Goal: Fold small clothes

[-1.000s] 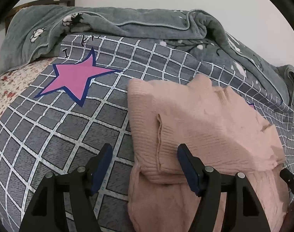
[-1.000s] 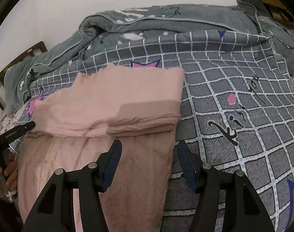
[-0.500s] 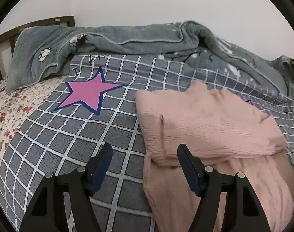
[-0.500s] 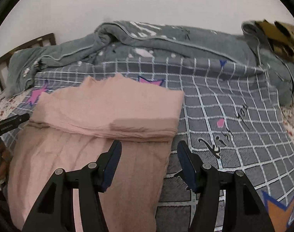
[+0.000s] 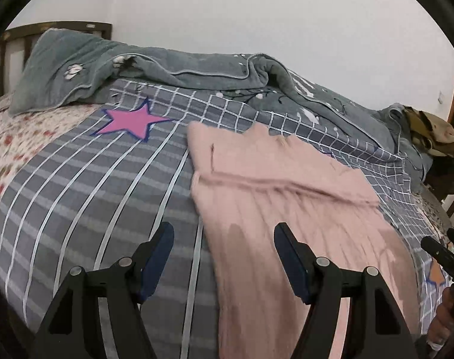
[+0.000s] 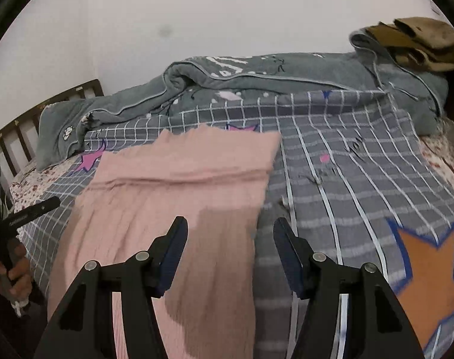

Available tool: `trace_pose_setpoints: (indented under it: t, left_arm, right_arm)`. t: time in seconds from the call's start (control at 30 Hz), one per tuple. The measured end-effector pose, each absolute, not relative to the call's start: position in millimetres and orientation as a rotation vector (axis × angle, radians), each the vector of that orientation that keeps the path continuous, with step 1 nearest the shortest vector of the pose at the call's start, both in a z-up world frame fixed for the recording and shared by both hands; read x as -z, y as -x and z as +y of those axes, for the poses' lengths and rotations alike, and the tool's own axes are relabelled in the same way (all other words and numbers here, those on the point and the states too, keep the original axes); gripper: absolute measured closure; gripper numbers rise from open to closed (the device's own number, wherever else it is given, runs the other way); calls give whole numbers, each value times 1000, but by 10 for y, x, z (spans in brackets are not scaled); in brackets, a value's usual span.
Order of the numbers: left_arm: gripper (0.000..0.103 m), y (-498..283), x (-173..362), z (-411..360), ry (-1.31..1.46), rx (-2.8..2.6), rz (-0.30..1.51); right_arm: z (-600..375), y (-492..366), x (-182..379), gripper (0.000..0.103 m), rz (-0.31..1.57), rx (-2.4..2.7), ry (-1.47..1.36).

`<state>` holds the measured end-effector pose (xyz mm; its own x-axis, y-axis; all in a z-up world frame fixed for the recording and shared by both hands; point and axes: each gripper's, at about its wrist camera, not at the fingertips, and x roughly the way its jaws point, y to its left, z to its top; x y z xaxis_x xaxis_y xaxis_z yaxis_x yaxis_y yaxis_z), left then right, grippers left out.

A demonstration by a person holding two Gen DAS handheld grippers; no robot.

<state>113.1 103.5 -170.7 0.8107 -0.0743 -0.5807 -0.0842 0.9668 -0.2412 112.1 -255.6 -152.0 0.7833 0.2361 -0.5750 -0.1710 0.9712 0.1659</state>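
A pink knit sweater lies on the grey checked bedspread, its far part folded over into a band. My left gripper hangs open above the sweater's left edge, with nothing between its fingers. In the right wrist view the same sweater spreads toward the near edge. My right gripper stands open over the sweater's right edge, holding nothing. Motion blur smears the near cloth in both views.
A bunched grey quilt runs along the far side of the bed by the white wall. Brown clothing sits on the quilt at the right. A wooden headboard stands at the left. A hand holds the other gripper's handle.
Both grippers have pulled back toward the near edge of the bed, away from the folded band. More of the sweater's lower part and the wall now shows. The jaws stayed as they were.
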Motion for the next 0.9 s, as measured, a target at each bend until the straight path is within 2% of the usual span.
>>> trace_pose_setpoints:
  t: [0.27, 0.63, 0.9]
  left_arm:
    - [35, -401, 1932, 1142, 359, 9, 666]
    - [35, -43, 2177, 945, 355, 81, 749]
    - [35, -84, 2199, 751, 262, 80, 740]
  right_arm:
    - [-2712, -523, 1681, 44, 669, -212, -99]
    - [-2792, -162, 1795, 44, 679, -216, -136]
    - [-2756, -174, 1927, 54, 709, -210, -159]
